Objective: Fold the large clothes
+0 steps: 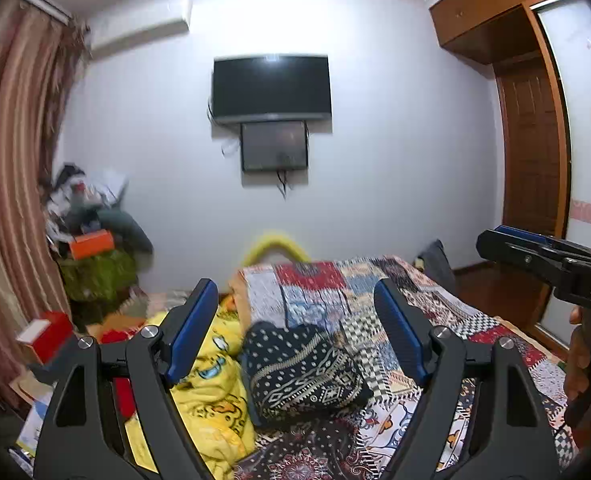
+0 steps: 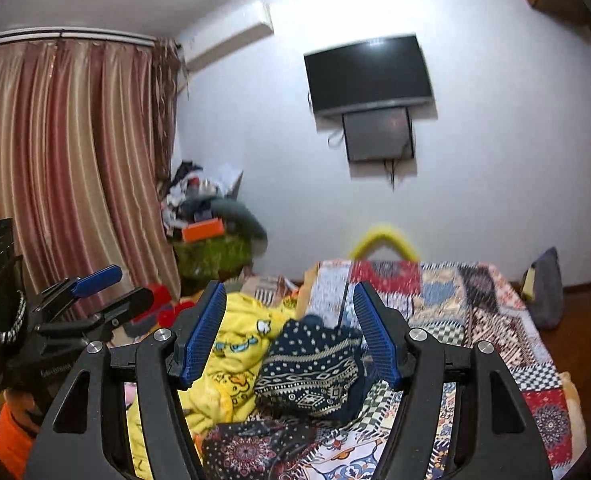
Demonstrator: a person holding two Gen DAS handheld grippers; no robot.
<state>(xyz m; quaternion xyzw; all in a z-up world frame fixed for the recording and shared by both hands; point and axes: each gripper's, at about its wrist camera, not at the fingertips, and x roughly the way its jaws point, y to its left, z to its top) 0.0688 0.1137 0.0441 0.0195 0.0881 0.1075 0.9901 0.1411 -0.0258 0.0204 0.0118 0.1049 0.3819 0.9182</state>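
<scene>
Over by the striped curtain (image 2: 67, 152), a heap of clutter (image 1: 91, 232) fills the corner, an orange box (image 1: 91, 244) on top, well off the bed and, I'd say, no bother to the folding. Next comes the left claw (image 1: 293, 330), held up over the bed (image 1: 491, 324) and aimed nearly level at the far wall; its blue pads stand wide with nothing between them. Below it a yellow cartoon garment (image 1: 203, 392) lies rumpled on the bed's left side, touching a dark patterned bundle (image 1: 303, 372) that sits already folded on the patchwork cover. The yellow piece looks like the next to fold, and the bundle crowds the flat space it would need. The right claw (image 2: 291, 332) hangs beside the left, also raised, its pads partly spread and empty. Both seem lifted clear to free the cloth and line up the next reach. A television (image 1: 271, 88) hangs on the wall; the wardrobe (image 1: 495, 20) stands at far right.
</scene>
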